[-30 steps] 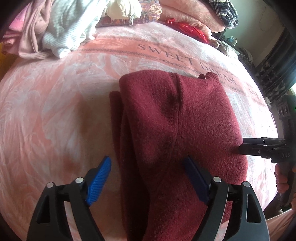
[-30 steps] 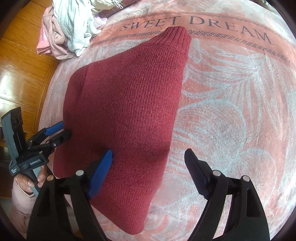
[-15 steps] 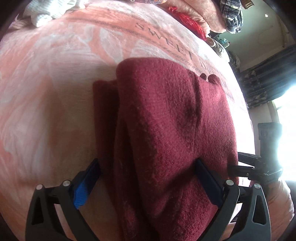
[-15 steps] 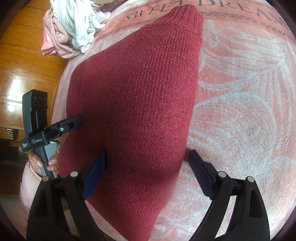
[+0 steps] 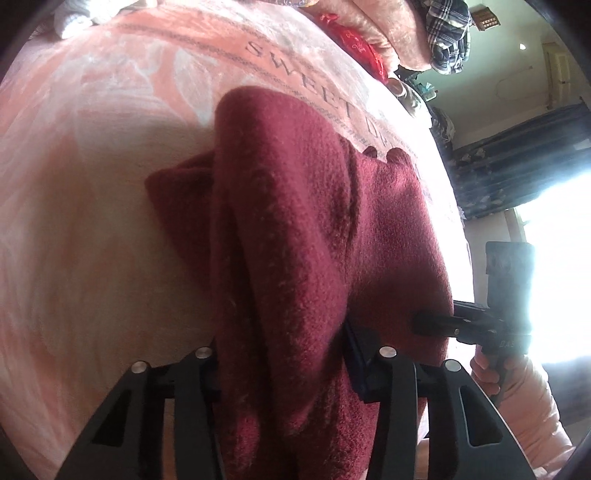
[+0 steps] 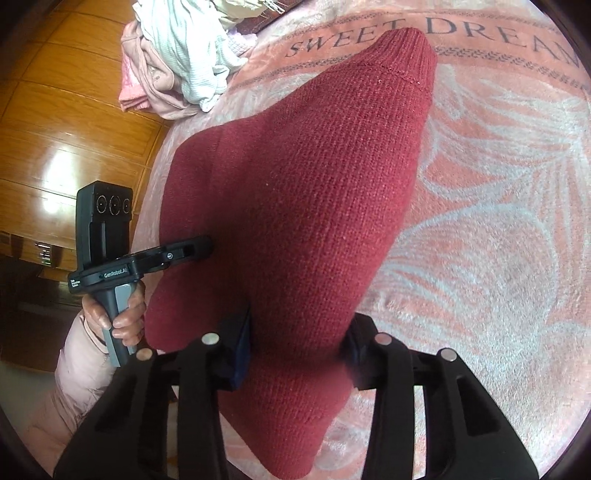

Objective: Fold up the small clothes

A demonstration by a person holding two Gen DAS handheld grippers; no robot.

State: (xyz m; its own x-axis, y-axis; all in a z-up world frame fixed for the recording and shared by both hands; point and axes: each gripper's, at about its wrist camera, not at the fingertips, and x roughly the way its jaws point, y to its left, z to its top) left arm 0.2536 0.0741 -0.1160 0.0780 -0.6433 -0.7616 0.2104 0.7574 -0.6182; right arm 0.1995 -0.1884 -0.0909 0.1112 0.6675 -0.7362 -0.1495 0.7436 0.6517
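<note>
A dark red knitted garment [image 5: 314, 221] lies folded lengthwise on a pink blanket [image 5: 92, 184] printed "SWEET DREAM". My left gripper [image 5: 284, 354] has its jaws closing on the garment's near left edge, and bunched cloth fills the gap and covers its left pad. In the right wrist view the same garment [image 6: 295, 184] tapers to a ribbed cuff at the far end. My right gripper [image 6: 299, 343] is closing on the near right edge, both pads pressed into the knit. Each gripper also shows in the other view, held by a hand in a pink sleeve: right gripper [image 5: 424, 321], left gripper [image 6: 199, 251].
A heap of pale and pink clothes [image 6: 177, 55] sits at the blanket's far left corner. Pink bedding, a red cloth [image 5: 354, 40] and a plaid cloth [image 5: 447, 29] lie along the far edge. Wooden floor [image 6: 55, 129] lies to the left, and a bright window with dark curtains [image 5: 517, 166] to the right.
Both grippers came down over the garment's near edge with jaws wide, then closed onto it. The cloth now bunches up between the fingers.
</note>
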